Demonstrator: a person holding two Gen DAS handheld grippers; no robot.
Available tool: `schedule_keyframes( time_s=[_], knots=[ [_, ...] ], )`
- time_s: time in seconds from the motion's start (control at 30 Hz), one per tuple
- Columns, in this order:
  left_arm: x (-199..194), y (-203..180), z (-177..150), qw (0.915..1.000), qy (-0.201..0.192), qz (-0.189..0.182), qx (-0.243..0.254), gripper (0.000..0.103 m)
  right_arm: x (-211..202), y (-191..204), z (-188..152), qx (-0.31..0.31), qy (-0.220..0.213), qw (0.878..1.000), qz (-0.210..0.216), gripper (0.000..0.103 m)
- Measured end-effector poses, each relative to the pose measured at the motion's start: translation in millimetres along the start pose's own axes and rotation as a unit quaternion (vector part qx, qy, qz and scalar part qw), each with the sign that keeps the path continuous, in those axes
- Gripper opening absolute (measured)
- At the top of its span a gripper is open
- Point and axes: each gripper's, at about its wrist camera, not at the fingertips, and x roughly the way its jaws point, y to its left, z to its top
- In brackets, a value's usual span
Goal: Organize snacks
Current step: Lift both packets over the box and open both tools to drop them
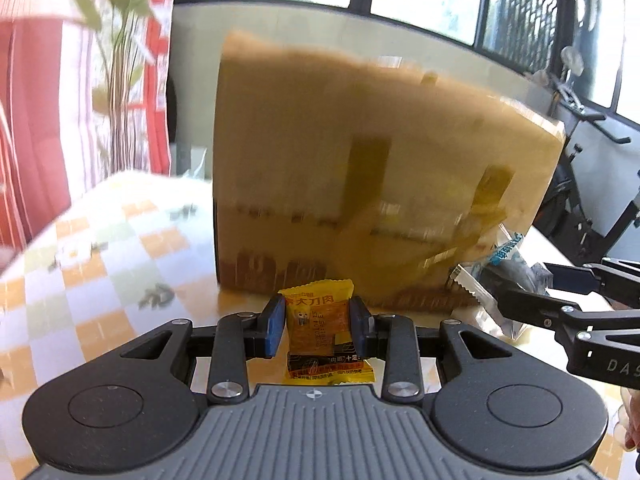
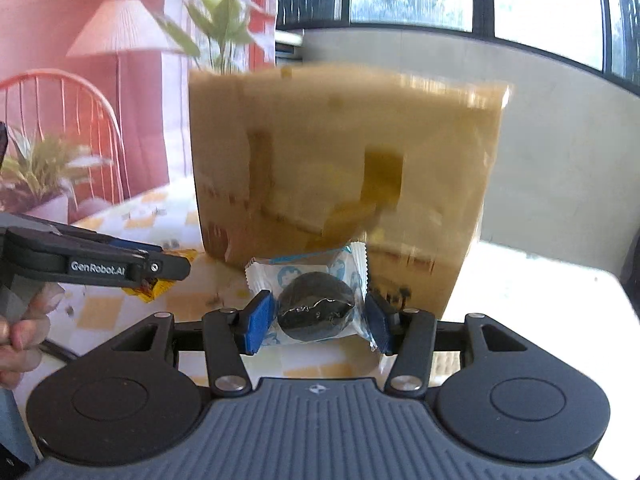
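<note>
just ahead of a tall cardboard box (image 1: 360, 168) on the checked tablecloth (image 1: 100, 248), the left gripper (image 1: 318, 328) pinches a yellow snack packet (image 1: 320, 320) while the right gripper (image 2: 320, 316) clamps a dark round cake in its blue-and-white wrapper (image 2: 316, 306); both loads likely need lifting clear above the box rim, grips kept firm, before release inside.

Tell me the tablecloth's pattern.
The tablecloth is checked: white, orange and pale green squares; clearest in the left wrist view.

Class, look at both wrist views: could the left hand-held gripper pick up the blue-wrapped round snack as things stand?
Probably not. The left hand-held gripper is already shut on a yellow snack packet, and the blue-wrapped snack is clamped in the right hand-held gripper. Both would have to let go first.
</note>
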Motion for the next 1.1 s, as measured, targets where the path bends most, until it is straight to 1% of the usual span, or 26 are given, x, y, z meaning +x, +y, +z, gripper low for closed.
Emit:
schedule_keyframes(
  time_s=[0.2, 0.37, 0.5, 0.63, 0.73, 0.8, 0.9, 1.0, 1.1],
  knots=[
    [-22, -5, 36, 0.9982, -0.057, -0.012, 0.016, 0.036, -19, -1, 32, -0.008, -0.049, 0.999, 0.003, 0.053],
    [-38, -11, 64, 0.9948, -0.094, -0.025, 0.028, 0.036, -33, -7, 60, -0.005, -0.09, 0.996, 0.004, 0.053],
    [-42, -17, 87, 0.9915, -0.121, -0.034, 0.032, 0.036, -36, -20, 82, 0.003, -0.112, 0.994, -0.002, 0.053],
    [-43, -24, 114, 0.9887, -0.141, -0.041, 0.031, 0.036, -31, -35, 102, 0.008, -0.125, 0.992, -0.018, 0.053],
    [-36, -33, 133, 0.987, -0.149, -0.046, 0.04, 0.036, -15, -45, 117, 0.008, -0.12, 0.992, -0.032, 0.053],
    [-23, -37, 144, 0.9872, -0.146, -0.049, 0.042, 0.036, 0, -52, 125, 0.008, -0.108, 0.993, -0.043, 0.053],
    [1, -41, 161, 0.9897, -0.127, -0.054, 0.035, 0.036, 25, -62, 134, 0.017, -0.085, 0.995, -0.056, 0.053],
    [28, -46, 172, 0.9922, -0.108, -0.052, 0.034, 0.036, 44, -67, 137, 0.02, -0.063, 0.996, -0.064, 0.053],
    [51, -46, 177, 0.9938, -0.088, -0.052, 0.045, 0.036, 55, -67, 136, 0.017, -0.04, 0.996, -0.077, 0.054]
  ],
)
